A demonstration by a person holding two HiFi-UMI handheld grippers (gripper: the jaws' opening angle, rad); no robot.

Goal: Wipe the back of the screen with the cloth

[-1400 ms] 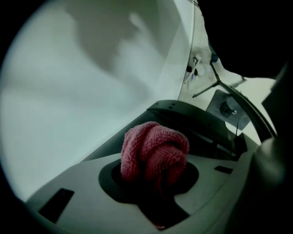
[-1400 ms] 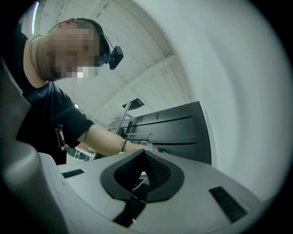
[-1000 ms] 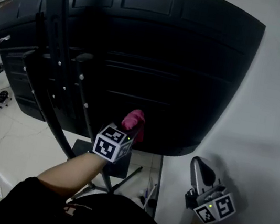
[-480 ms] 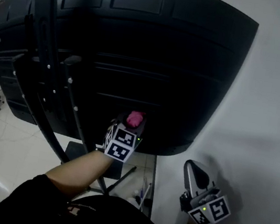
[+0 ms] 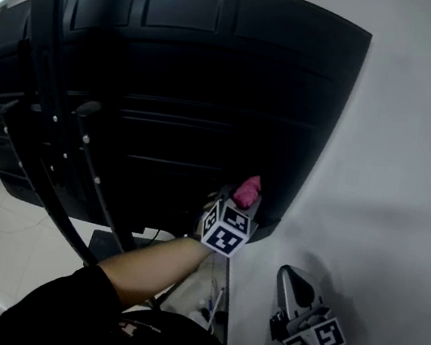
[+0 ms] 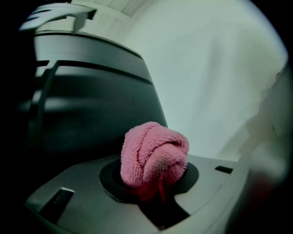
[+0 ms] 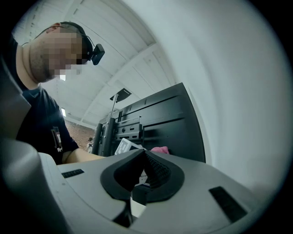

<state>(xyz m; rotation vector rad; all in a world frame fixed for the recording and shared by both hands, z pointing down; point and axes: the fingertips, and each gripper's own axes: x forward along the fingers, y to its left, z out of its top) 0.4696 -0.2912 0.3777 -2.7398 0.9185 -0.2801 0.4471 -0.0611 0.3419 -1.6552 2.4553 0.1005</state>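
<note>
Your left gripper, jaws clamped on the balled cloth, has slid right along the bottom of the screen back and now presses the cloth at its lower right corner. That stroke looks spent; the higher panels probably remain. Your right gripper hangs low by the wall, jaws closed on nothing.

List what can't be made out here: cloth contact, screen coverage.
Head view: cloth mostly hidden behind the left gripper; whether it touches the screen can't be told.
Head view: screen's left end cut off by the frame edge, partly crossed by the stand.
Left gripper view: screen dark and blurred; cloth bunch covers the gripper tips.
All views: screen's front faces away.
</note>
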